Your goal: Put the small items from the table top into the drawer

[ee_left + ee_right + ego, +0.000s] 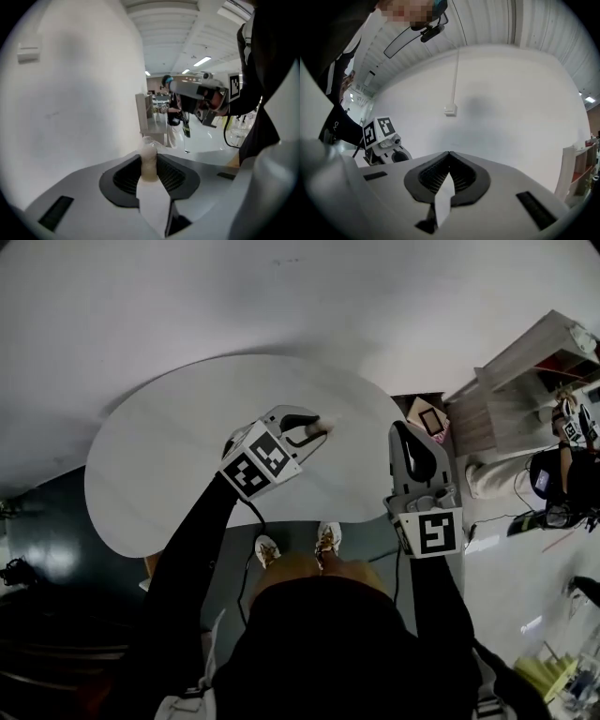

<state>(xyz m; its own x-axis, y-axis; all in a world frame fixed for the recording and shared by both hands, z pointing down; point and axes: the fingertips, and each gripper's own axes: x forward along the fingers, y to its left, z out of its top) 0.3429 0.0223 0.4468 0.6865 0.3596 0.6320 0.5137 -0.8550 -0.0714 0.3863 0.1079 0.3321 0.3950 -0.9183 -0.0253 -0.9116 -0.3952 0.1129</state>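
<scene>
- Head view: the white rounded table top [169,456] was seen from above, and no loose small item was spotted on the part that showed.
- The left gripper [317,431] was held over the table's far side, and the right gripper [403,432] was just off its right edge.
- No drawer was made out here, so what had been stowed could not be counted.
- Left gripper view: its jaws were closed partway on a small pale cream cylindrical item [149,161], which was pinched upright between the ribbed black pads, clear of the table.
- Right gripper view: its jaws were pressed fully together with nothing between them, and the left gripper was seen beyond, low at the left.
- Progress was judged late. The held item looked like one of the last, and it was yet to be carried to the drawer and released.
- No brand, label or writing could be read; only black-and-white square markers were seen on the grippers' cubes.
</scene>
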